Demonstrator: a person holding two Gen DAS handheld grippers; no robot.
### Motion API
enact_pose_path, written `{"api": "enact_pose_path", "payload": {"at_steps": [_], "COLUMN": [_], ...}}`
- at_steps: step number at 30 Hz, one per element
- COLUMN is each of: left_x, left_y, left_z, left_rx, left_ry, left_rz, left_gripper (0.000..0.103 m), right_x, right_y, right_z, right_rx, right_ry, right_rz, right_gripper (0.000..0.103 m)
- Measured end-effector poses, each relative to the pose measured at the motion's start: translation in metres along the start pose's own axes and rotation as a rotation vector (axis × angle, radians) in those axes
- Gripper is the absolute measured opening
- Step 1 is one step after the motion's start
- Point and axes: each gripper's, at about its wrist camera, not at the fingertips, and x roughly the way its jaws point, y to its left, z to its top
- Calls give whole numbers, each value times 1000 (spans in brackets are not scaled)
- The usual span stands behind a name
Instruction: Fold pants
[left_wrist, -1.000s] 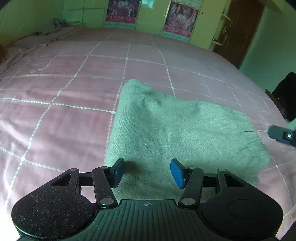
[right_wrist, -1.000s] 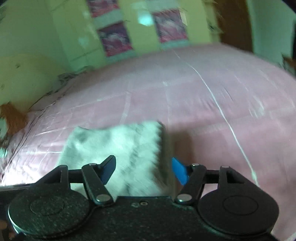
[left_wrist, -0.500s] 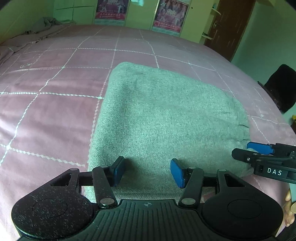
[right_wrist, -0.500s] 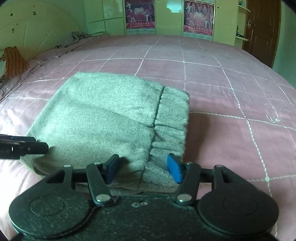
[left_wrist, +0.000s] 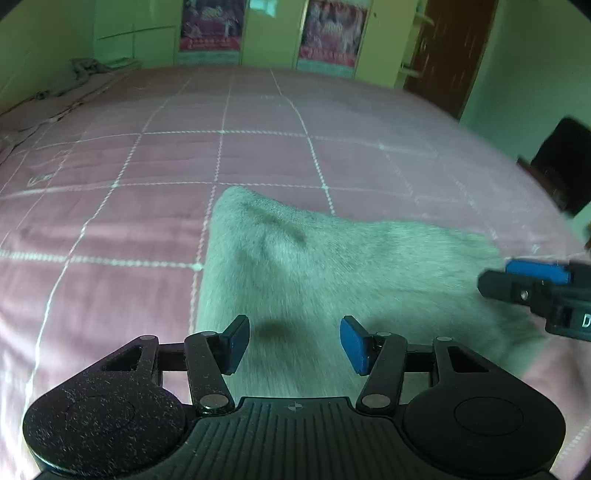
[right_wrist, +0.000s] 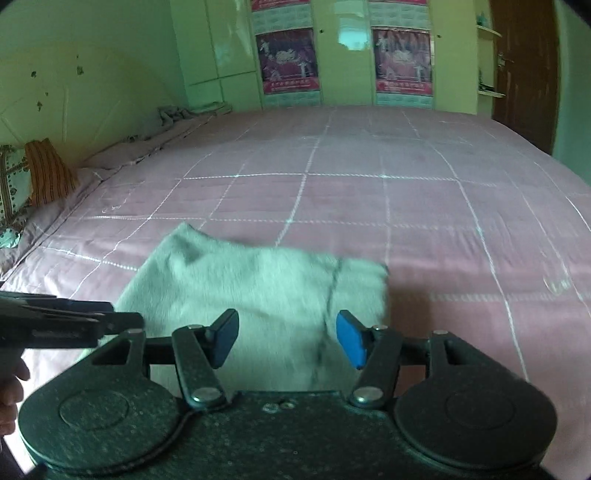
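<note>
Pants (left_wrist: 332, 266): grey, folded into a compact rectangle, lying flat on the bed (left_wrist: 147, 166), which has a pink cover with a white grid. In the left wrist view they fill the centre, with the far corner at 12 o'clock and the near edge running under the tongs. In the right wrist view the pants (right_wrist: 258, 291) show a gathered waistband seam along their 3 o'clock side.

Left tongs (left_wrist: 293, 341): released, jaws spread wide, nothing between them, only grey cloth visible in the gap. Can't tell whether the tips touch the fabric.

Right tongs (right_wrist: 287, 338): also released, jaws wide apart and empty, positioned over the near edge of the pants close to the waistband seam.

Cross-views: the right tongs (left_wrist: 532, 284) enter the left view at 3 o'clock, at the pants' right edge. The left tongs (right_wrist: 74, 321) enter the right view at 9 o'clock, near the pants' left edge.

Both views are slightly motion-blurred.
</note>
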Motion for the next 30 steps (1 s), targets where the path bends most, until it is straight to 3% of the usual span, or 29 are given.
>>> {"api": "enact_pose_path", "payload": {"at_steps": [4,8,16,18,22,25,30], "left_x": [38,69,109,108,94,66,26], "left_y": [1,-3,1,3,-1,-6,-14], "left_z": [20,45,69,67,51,29,-15], "left_rx": [11,59,-10,-51,-21,13,50], "left_ry": [50,52,72,76,78,41,45], "left_rz": [22,48,38,35,34,53,28], "left_gripper": [55,55,55,55,55,55,55], "right_x": [43,77,98,101,98,88,61], "right_y": [7,3,9,12,22,25,38], "right_z": [21,18,2,-2,-9,-14,-30], "right_rx": [-25,-55,-136,-164,-219,-235,-301], "right_ry": [55,103,75,71,72,71,39], "right_rz": [15,-18,-83,-98,-123,-126,-143], "right_gripper": [55,47,45,46,47,47,46]}}
